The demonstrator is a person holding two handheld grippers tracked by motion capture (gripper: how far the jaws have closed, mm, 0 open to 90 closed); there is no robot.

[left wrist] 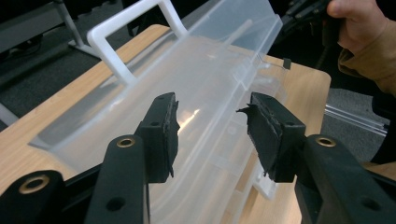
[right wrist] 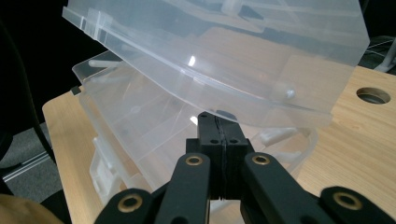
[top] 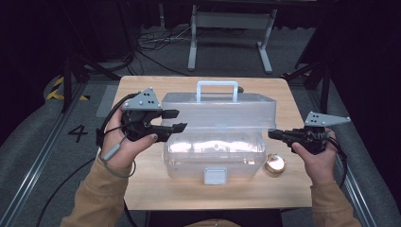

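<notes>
A clear plastic toolbox [top: 213,151] with a white handle [top: 217,85] and a white front latch [top: 215,176] stands mid-table. Its lid [top: 217,111] is raised part way above the base. My left gripper [top: 182,119] is open at the box's left end, and the lid [left wrist: 196,70] lies beyond the gap between its jaws [left wrist: 210,105], with no pad pressing on it. My right gripper [top: 270,134] is shut at the box's right end. In the right gripper view its tips [right wrist: 217,116] touch the lid's lower edge [right wrist: 261,105] from beneath, above the open base [right wrist: 140,130].
A small round gold object [top: 274,164] lies on the wooden table [top: 142,189] right of the box's front corner. A cable hole [right wrist: 372,95] is cut in the tabletop. Black stands, cables and a white frame [top: 227,28] occupy the floor beyond the table.
</notes>
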